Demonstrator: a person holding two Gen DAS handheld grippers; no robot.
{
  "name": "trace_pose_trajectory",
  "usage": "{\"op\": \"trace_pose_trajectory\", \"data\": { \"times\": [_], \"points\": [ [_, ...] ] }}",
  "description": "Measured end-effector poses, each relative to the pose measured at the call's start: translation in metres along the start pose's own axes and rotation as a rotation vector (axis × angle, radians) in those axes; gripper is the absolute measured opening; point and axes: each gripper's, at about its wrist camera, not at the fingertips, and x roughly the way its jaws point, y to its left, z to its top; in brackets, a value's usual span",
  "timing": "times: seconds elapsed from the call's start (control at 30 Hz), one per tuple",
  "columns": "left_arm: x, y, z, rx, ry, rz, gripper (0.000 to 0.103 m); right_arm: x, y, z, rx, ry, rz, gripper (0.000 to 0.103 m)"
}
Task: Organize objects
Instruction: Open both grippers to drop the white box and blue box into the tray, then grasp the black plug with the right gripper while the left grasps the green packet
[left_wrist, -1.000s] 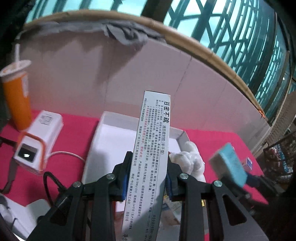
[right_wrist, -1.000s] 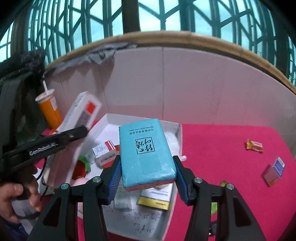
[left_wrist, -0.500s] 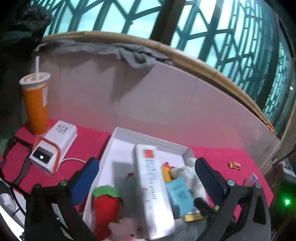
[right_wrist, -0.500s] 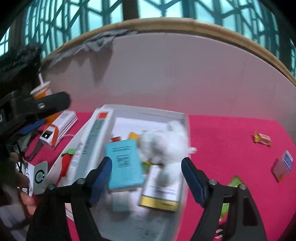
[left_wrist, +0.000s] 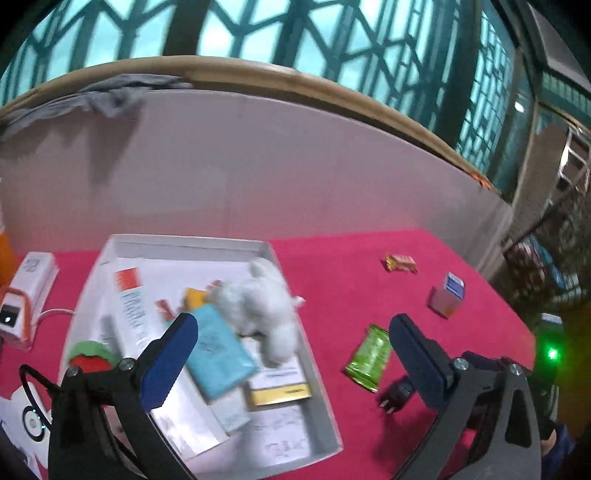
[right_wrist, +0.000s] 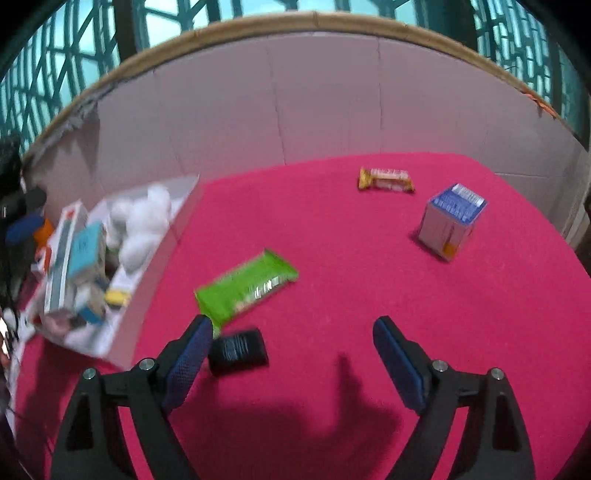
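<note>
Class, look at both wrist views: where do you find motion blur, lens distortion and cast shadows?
Left wrist view: the white tray and its contents are smeared; the fisheye bows the wall's top edge. Right wrist view: the green packet is blurred, and the right tool casts a dark shadow on the red cloth.
</note>
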Motion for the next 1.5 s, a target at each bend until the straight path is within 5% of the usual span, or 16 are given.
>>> {"op": "trace_pose_trajectory", "data": {
  "times": [0.27,0.4,0.43,0.47,0.5,0.8,1.03,1.37,1.47,1.5],
  "points": [
    [0.011,-0.028,-0.007,0.039,0.039,-0.016,0.103,0.029,0.021,-0.012,-0.062,0.053,0.019,0.09],
    [0.017,-0.031,-0.01,0.062,0.064,-0.01,0.103,0.041,0.028,-0.016,-0.076,0.083,0.04,0.073],
    [0.02,-0.033,-0.01,0.072,0.075,-0.009,0.103,0.04,0.028,-0.017,-0.076,0.078,0.055,0.067],
    [0.025,-0.036,-0.01,0.091,0.09,-0.01,0.103,0.037,0.029,-0.017,-0.08,0.073,0.081,0.048],
    [0.029,-0.039,-0.011,0.107,0.102,-0.013,0.103,0.035,0.031,-0.017,-0.087,0.071,0.099,0.045],
    [0.085,-0.102,-0.034,0.301,0.291,-0.102,0.103,-0.002,-0.037,-0.031,0.085,0.007,0.073,0.045],
    [0.138,-0.134,-0.047,0.36,0.42,-0.084,0.103,-0.035,-0.099,-0.035,0.244,-0.059,0.059,0.045],
    [0.178,-0.132,-0.059,0.371,0.535,-0.017,0.102,-0.043,-0.119,-0.035,0.3,-0.086,0.114,0.045],
    [0.177,-0.131,-0.063,0.397,0.534,-0.022,0.083,-0.045,-0.121,-0.037,0.311,-0.095,0.125,0.045],
    [0.174,-0.132,-0.063,0.402,0.526,-0.051,0.067,-0.046,-0.121,-0.036,0.315,-0.098,0.127,0.045]
  ]
}}
